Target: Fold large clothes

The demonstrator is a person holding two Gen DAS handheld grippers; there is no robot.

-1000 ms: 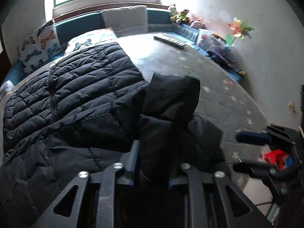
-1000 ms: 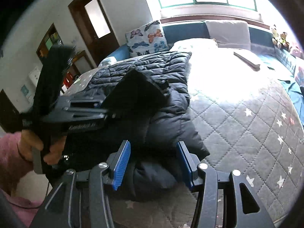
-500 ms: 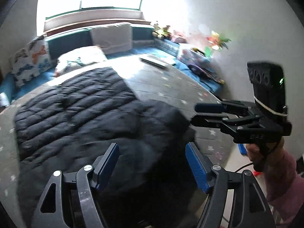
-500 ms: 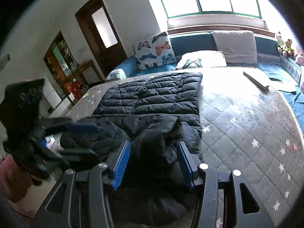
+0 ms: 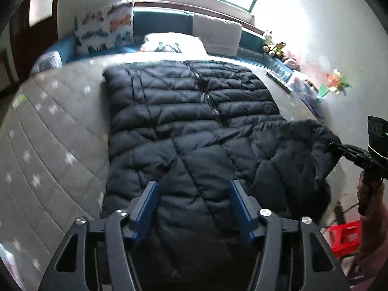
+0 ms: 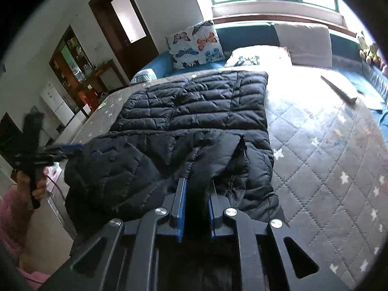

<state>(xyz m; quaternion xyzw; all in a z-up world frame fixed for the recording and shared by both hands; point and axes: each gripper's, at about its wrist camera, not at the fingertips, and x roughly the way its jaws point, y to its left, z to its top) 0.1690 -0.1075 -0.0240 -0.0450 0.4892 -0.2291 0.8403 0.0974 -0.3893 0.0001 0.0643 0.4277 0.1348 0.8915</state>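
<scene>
A black quilted jacket (image 5: 194, 121) lies spread along the grey star-patterned bed (image 5: 60, 145), its near end bunched up. My left gripper (image 5: 194, 196) hovers over that near end. Its jaws are closing, with jacket fabric between the blue pads but not pinched. In the right wrist view it (image 6: 70, 149) sits at the jacket's (image 6: 194, 111) left edge. My right gripper (image 6: 197, 191) has its jaws closing, pads pressed on a dark fold at the jacket's near right corner. In the left wrist view it (image 5: 337, 146) pulls that corner out to the right.
Against the blue headboard lean a butterfly pillow (image 6: 196, 43), a white pillow (image 6: 259, 57) and a grey cushion (image 6: 303, 42). A flat dark object (image 6: 339, 91) lies on the bed's (image 6: 327, 157) far right. A red stool (image 5: 344, 237) stands on the floor at right; a door (image 6: 123, 24) and cabinet at left.
My left gripper let go of the raised fold, opened and swung across to the jacket's near end. My right gripper, open over the jacket before, has shut on a fold.
</scene>
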